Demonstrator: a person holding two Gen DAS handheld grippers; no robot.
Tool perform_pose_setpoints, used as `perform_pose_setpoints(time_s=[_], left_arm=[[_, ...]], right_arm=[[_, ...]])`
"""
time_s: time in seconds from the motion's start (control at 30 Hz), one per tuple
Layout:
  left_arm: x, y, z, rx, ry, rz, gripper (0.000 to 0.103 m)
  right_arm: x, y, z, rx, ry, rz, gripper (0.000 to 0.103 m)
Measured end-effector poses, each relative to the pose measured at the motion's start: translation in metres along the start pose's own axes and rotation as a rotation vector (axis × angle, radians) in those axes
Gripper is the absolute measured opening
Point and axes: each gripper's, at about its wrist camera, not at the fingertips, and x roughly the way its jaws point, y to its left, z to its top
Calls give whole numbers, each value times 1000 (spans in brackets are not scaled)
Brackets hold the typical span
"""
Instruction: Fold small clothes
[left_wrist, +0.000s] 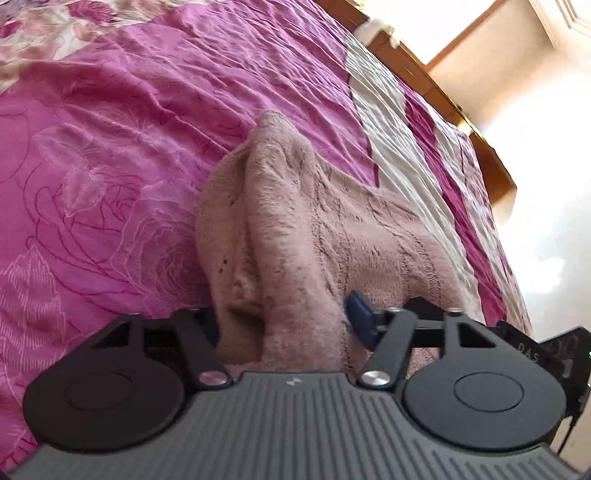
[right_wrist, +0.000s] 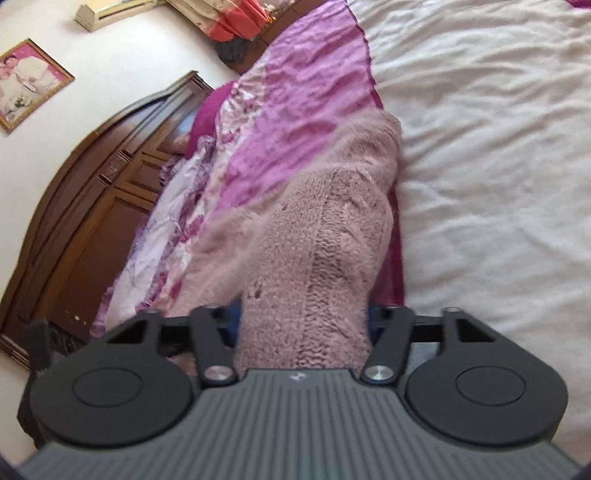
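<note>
Left wrist view: the left gripper (left_wrist: 286, 325) pinches a bunched edge of the pink knit garment (left_wrist: 295, 229), which trails onto the bedspread (left_wrist: 110, 147). Right wrist view: the right gripper (right_wrist: 303, 332) clamps another thick fold of it (right_wrist: 332, 229); pulling unevenly could slip the fluffy knit free or skew the fold.

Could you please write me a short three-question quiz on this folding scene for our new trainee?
1. True or false: the pink knitted garment lies flat and untouched on the bedspread.
2. Which gripper has knit bunched between its fingers: A left only, B right only, C both?
3. Fill in: on the wall beside the wooden headboard hangs a framed ____.

Key: 1 false, since the left gripper and right gripper each hold it; 2 C; 3 picture.
</note>
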Motion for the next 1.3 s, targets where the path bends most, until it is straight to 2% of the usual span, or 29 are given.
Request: perform_pose_setpoints(time_s=[0.07, 0.17, 0.33, 0.47, 0.63, 0.73, 0.83, 0.9, 1.03, 1.17, 1.3], left_arm=[[-4, -2, 2, -18, -15, -1, 51], [-11, -12, 2, -7, -31, 9, 47], [-31, -30, -3, -23, -61, -35, 46], [-37, -58, -21, -13, -61, -82, 46], [-34, -97, -53, 12, -15, -130, 47], [-29, -121, -74, 57, 27, -131, 47], [-21, -137, -96, 111, 70, -104, 47], [-16, -142, -107, 147, 94, -60, 47], [-12, -145, -121, 198, 102, 12, 49], [-19, -142, -122, 200, 113, 36, 57], [-31, -146, -123, 285, 92, 95, 67]], right_arm=[[-3, 10, 3, -30, -16, 11, 51], [-10, 23, 9, -55, -34, 33, 49], [-34, 29, 18, -48, -54, 66, 48], [-67, 23, 25, -58, -73, 68, 48], [-119, 6, 26, -68, -81, 33, 48], [-146, -11, 21, -59, -79, -2, 48], [-159, -33, 10, -14, -70, -45, 48], [-160, -53, 1, 41, -50, -78, 49], [-154, -77, -19, 85, -16, -131, 54], [-158, -81, -28, 79, -28, -137, 59], [-173, -76, -27, 84, -37, -157, 59]])
